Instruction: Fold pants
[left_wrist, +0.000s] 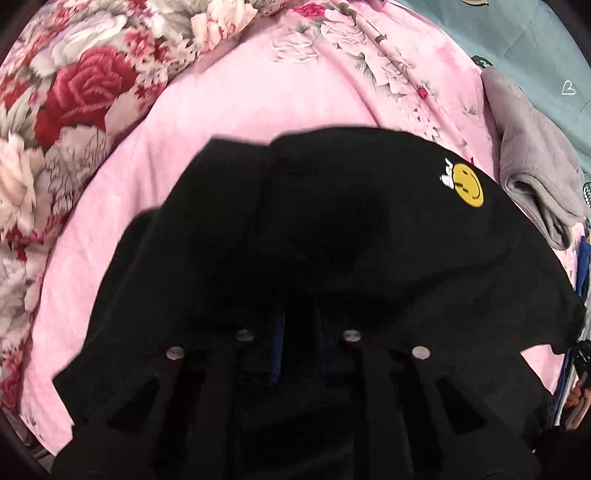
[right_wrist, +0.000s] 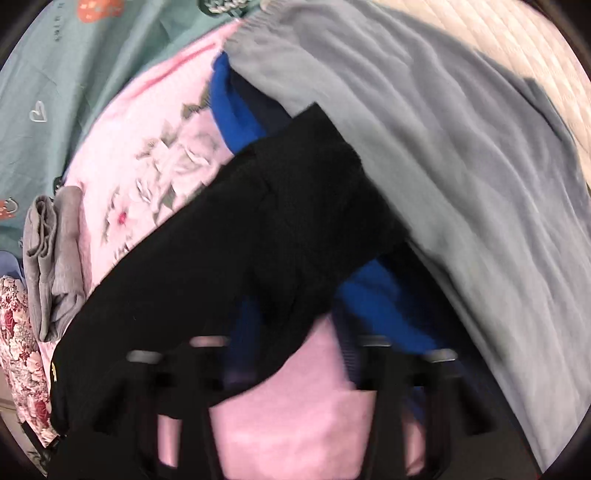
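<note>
Black pants (left_wrist: 332, 240) with a yellow smiley patch (left_wrist: 468, 184) lie folded on the pink bedspread (left_wrist: 221, 129). My left gripper (left_wrist: 299, 332) is low over the near edge of the pants; its dark fingers stand a narrow gap apart against black cloth, so I cannot tell if cloth is pinched. In the right wrist view the black pants (right_wrist: 240, 240) run diagonally from lower left to upper centre. My right gripper (right_wrist: 291, 354) is open, its fingers wide apart, above pink bedspread (right_wrist: 295, 406) at the pants' edge, holding nothing.
A folded grey garment (left_wrist: 535, 162) lies to the right of the pants; it also shows in the right wrist view (right_wrist: 51, 258). A large grey garment (right_wrist: 443, 166) and blue clothing (right_wrist: 384, 306) lie beside the right gripper. A floral quilt (left_wrist: 74, 110) lies left, and teal sheet (left_wrist: 517, 33) beyond.
</note>
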